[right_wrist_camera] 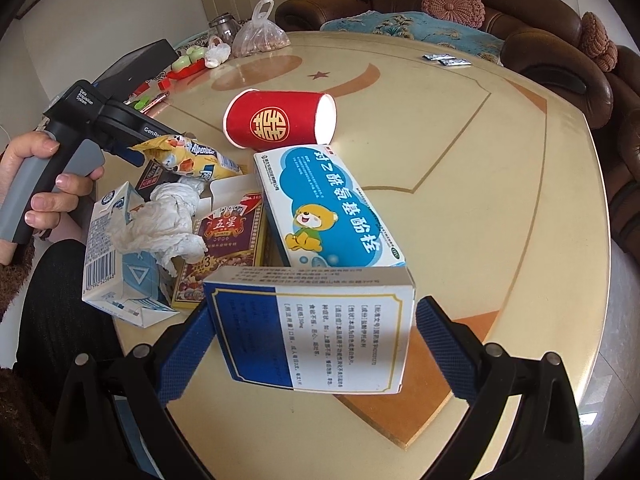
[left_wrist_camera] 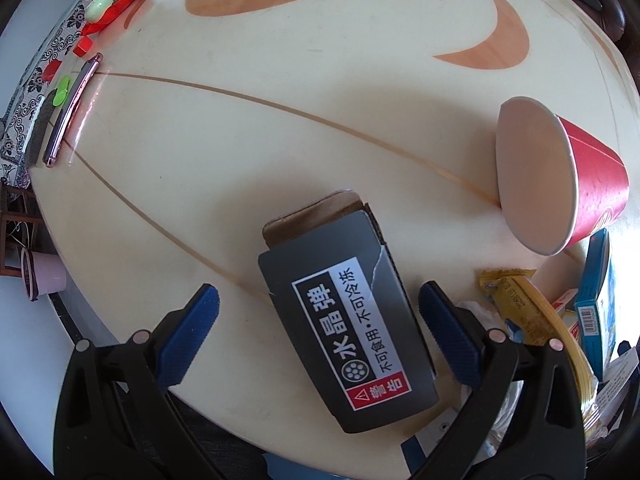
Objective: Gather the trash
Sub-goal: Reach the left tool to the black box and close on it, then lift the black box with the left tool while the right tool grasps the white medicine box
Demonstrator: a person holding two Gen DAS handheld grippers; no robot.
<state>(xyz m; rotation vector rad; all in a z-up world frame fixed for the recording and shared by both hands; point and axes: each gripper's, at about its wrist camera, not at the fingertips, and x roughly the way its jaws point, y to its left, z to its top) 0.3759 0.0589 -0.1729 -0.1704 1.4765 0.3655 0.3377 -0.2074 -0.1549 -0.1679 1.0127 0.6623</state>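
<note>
In the left wrist view my left gripper (left_wrist_camera: 320,312) is open, its blue pads on either side of a grey carton with Chinese print (left_wrist_camera: 348,332) that lies flat on the table, not touching it. A red paper cup (left_wrist_camera: 560,176) lies on its side to the right. In the right wrist view my right gripper (right_wrist_camera: 312,328) is open around a blue and white medicine box (right_wrist_camera: 320,328), pads apart from its sides. Beyond it lie a box with a bear picture (right_wrist_camera: 332,208), a crumpled tissue (right_wrist_camera: 160,220), a milk carton (right_wrist_camera: 116,256), a card box (right_wrist_camera: 228,248), a yellow wrapper (right_wrist_camera: 188,156) and the red cup (right_wrist_camera: 280,120).
The round cream table (right_wrist_camera: 480,200) carries a phone (left_wrist_camera: 72,108), green and red items (left_wrist_camera: 108,4) and plastic bags (right_wrist_camera: 260,36) at its far left, and two small sachets (right_wrist_camera: 448,60) at the far side. A brown sofa (right_wrist_camera: 520,32) stands behind. A pink cup (left_wrist_camera: 40,276) lies off the table.
</note>
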